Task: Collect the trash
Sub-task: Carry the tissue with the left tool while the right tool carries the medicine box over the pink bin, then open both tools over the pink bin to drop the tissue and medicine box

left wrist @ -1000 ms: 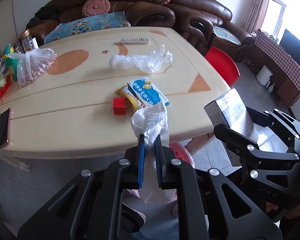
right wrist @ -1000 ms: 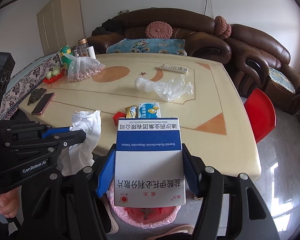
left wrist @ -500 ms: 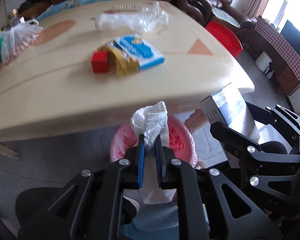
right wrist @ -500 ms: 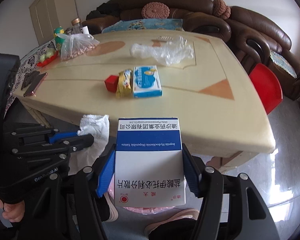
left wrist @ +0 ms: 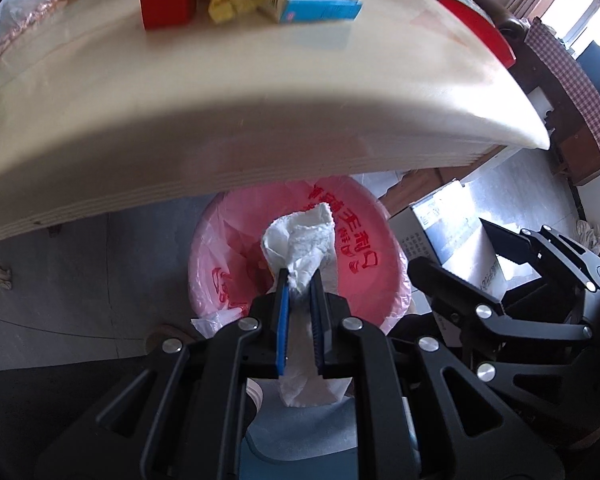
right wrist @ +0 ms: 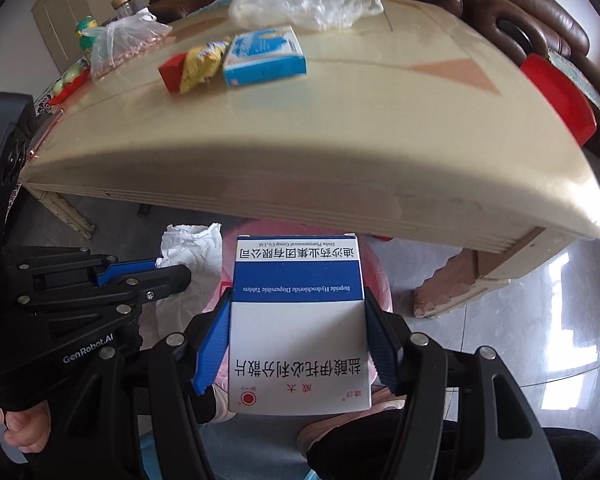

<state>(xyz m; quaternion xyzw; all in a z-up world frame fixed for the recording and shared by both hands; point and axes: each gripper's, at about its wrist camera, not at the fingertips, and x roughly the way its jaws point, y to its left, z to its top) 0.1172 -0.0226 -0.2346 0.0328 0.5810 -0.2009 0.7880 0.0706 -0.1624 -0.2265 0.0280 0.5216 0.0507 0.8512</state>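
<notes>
My left gripper (left wrist: 300, 280) is shut on a crumpled white tissue (left wrist: 300, 240) and holds it over a pink-lined trash bin (left wrist: 364, 240) on the floor under the table edge. My right gripper (right wrist: 298, 304) is shut on a blue and white medicine box (right wrist: 298, 320), held above the same bin (right wrist: 374, 280), beside the left gripper (right wrist: 168, 276). The medicine box also shows at the right in the left wrist view (left wrist: 444, 232).
The cream table (right wrist: 300, 140) overhangs the bin. On it lie a red box (right wrist: 172, 72), a yellow wrapper (right wrist: 200, 64), a blue carton (right wrist: 264, 56), a clear plastic bag (right wrist: 308, 8) and a bag of nuts (right wrist: 120, 44). A red stool (right wrist: 556, 92) and brown sofa (right wrist: 532, 12) stand at right.
Both grippers have dropped from table height to below the table edge. The tissue and the medicine box now hang over the pink bin.
</notes>
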